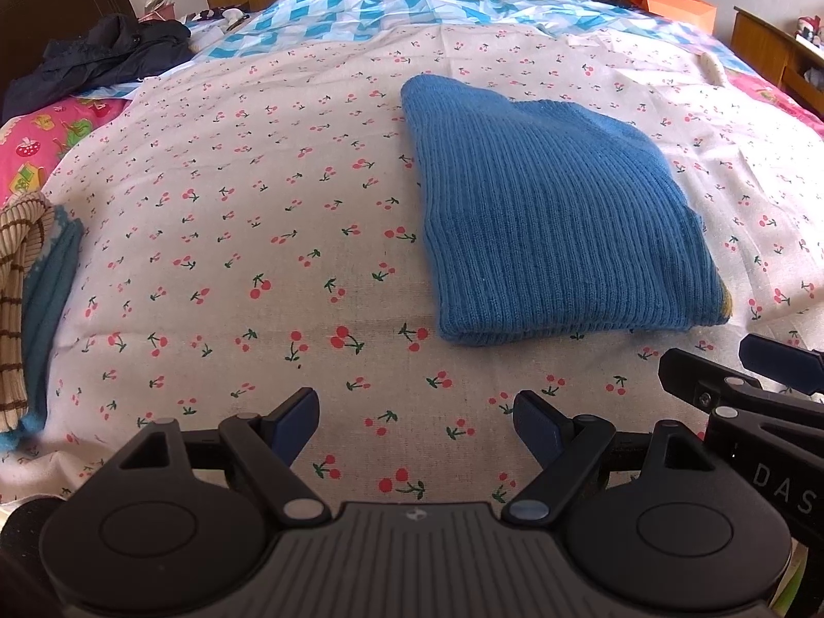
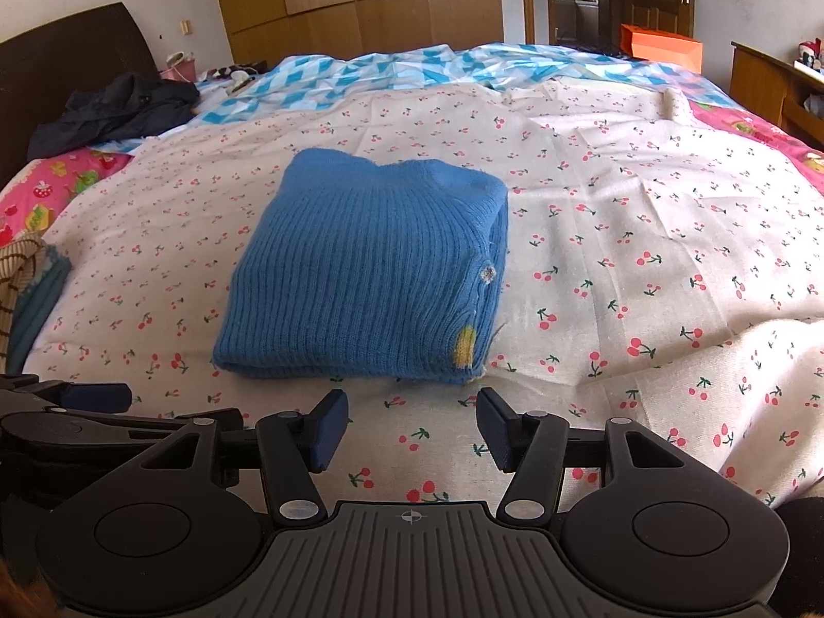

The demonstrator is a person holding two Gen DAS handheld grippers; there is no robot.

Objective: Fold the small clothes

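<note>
A blue ribbed knit garment (image 1: 546,216) lies folded into a thick rectangle on the cherry-print sheet (image 1: 232,237). In the right wrist view the blue garment (image 2: 371,268) sits straight ahead, with a yellow patch at its near right corner. My left gripper (image 1: 414,425) hovers over the sheet, open and holding nothing, near and to the left of the garment. My right gripper (image 2: 409,430) is open too, nothing between its pads, just short of the garment's near edge. The right gripper (image 1: 741,376) also shows at the lower right of the left wrist view.
A striped beige garment on a blue one (image 1: 26,298) lies at the left edge of the bed. A dark jacket (image 1: 103,56) is heaped at the far left by the headboard. A blue-and-white quilt (image 2: 391,72) covers the far side. An orange box (image 2: 662,49) stands beyond the bed.
</note>
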